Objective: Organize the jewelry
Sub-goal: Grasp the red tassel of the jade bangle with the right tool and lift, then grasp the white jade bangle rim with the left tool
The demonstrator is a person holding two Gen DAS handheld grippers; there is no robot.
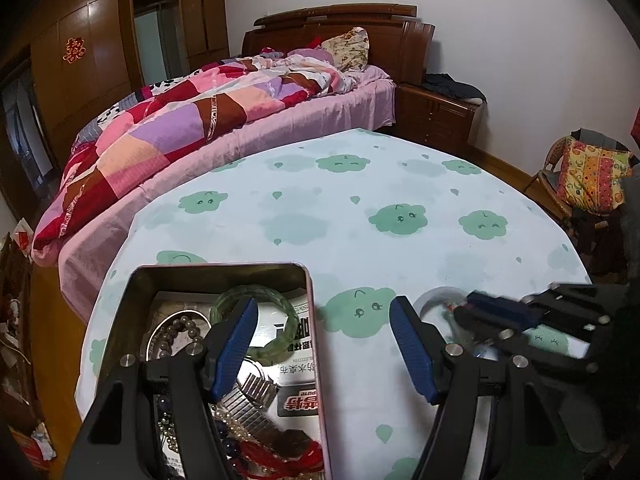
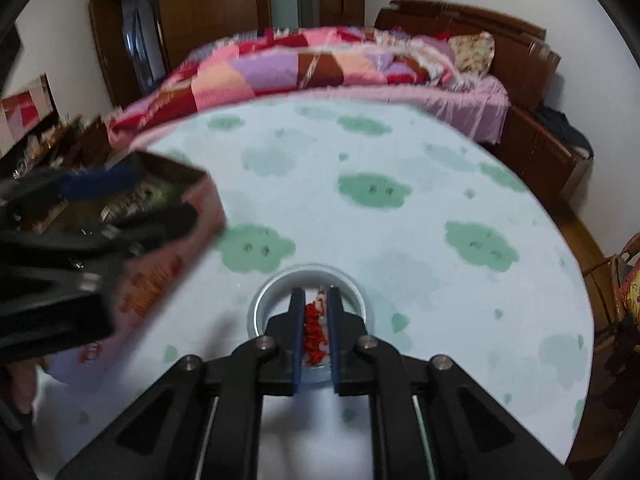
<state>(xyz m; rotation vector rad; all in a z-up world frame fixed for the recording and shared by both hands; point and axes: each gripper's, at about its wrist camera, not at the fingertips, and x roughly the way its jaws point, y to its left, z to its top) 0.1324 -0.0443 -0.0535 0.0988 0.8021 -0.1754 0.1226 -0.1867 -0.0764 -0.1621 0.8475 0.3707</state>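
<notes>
A pink metal tin (image 1: 316,364) sits on the cloud-print table at lower left, holding a green bangle (image 1: 276,300), a dark bead bracelet (image 1: 182,326), a metal watch band (image 1: 256,396) and red string jewelry (image 1: 280,456). My left gripper (image 1: 322,346) is open, with one finger over the tin and one over the cloth. My right gripper (image 2: 315,322) is shut on a red string bracelet (image 2: 314,332), held over a small round white dish (image 2: 276,292). The dish (image 1: 430,300) and the right gripper (image 1: 472,308) also show in the left wrist view. The tin (image 2: 200,200) is blurred at the left of the right wrist view.
The round table (image 1: 360,208) has a white cloth with green clouds. A bed with a patchwork quilt (image 1: 180,128) stands just behind it. A wooden nightstand (image 1: 436,116) and a chair with a patterned cushion (image 1: 588,176) are to the right. A wardrobe (image 1: 100,52) lines the far wall.
</notes>
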